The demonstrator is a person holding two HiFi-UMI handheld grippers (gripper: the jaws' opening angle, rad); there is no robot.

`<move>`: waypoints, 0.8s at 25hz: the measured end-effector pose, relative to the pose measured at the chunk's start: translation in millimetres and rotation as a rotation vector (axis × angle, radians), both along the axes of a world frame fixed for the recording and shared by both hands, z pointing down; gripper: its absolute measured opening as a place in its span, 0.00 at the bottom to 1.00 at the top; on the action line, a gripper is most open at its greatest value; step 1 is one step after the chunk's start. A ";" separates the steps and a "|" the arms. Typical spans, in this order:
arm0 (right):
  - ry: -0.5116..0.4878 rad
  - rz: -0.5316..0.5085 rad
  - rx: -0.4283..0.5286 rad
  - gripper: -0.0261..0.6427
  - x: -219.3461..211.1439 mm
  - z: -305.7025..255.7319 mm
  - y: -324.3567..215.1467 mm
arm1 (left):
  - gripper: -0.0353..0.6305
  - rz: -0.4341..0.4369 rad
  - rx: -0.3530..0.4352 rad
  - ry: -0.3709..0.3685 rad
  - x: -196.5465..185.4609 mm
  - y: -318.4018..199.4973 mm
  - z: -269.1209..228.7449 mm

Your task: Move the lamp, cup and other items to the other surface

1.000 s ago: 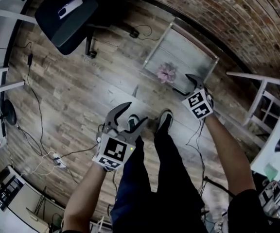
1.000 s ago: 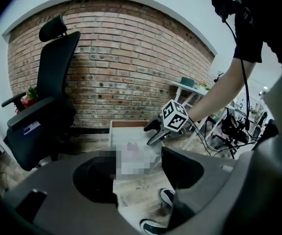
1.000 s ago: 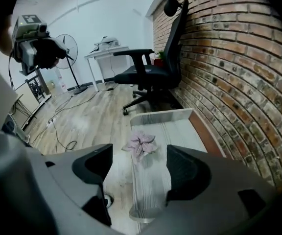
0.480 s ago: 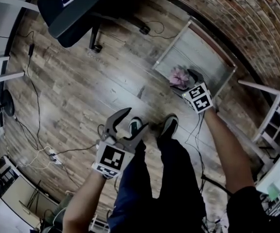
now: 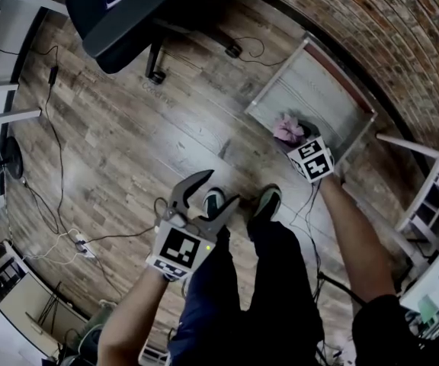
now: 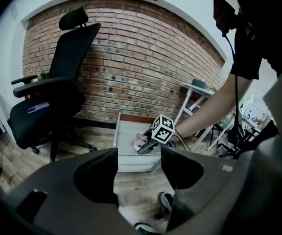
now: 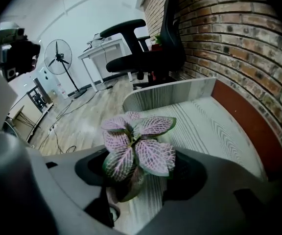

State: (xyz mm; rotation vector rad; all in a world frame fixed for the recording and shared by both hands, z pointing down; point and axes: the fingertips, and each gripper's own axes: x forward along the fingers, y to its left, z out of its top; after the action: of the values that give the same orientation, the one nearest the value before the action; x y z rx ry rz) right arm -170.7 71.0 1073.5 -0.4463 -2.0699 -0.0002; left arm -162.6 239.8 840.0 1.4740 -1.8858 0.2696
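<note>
Your right claw (image 7: 145,173) is released: its two jaws stand apart around the potted plant (image 7: 136,151), which stands on the low tabletop (image 7: 204,126). The pot (image 7: 126,187) sits closer to one jaw, and a strip of the tabletop shows between it and the other jaw. The pot also seems to lean a little, but I cannot say this for sure.

I cannot tell if you are about to take the plant or to leave it. In both cases, I think the care is the same. Center the pot between the jaws, and keep the claw level and low on the pot, under the leaves (image 7: 153,155). If you close, close slowly until the pot is firm. If you pull back, go straight along the jaws, so that no jaw pushes the pot over.

The leaves are soft and thin, green with a net of pink veins, and they spread wider than the pot. The pot is small, dark and round, so it can slip or turn. The tabletop is pale grey wood with a long grain, flat and smooth. Behind it is a rough brick wall (image 7: 239,43).

Your left claw (image 6: 138,165) is also released and empty, above the plank floor (image 5: 113,128).
</note>
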 end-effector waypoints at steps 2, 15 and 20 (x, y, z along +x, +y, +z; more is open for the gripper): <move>-0.008 0.018 -0.006 0.49 1.0 -22.5 -0.9 | 0.46 0.005 0.007 -0.006 -2.0 -1.7 -16.6; -0.111 0.196 0.004 0.49 36.8 -286.1 -7.9 | 0.46 0.084 0.081 -0.042 -3.3 -16.9 -205.1; -0.132 0.328 -0.019 0.49 89.8 -380.5 9.5 | 0.46 0.137 0.105 -0.070 18.6 -3.2 -272.6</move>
State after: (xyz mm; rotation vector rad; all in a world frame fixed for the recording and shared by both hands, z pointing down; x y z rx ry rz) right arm -80.9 80.4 693.0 -0.1164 -2.2537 0.1902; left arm -144.0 236.6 567.4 1.6878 -1.8808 0.2936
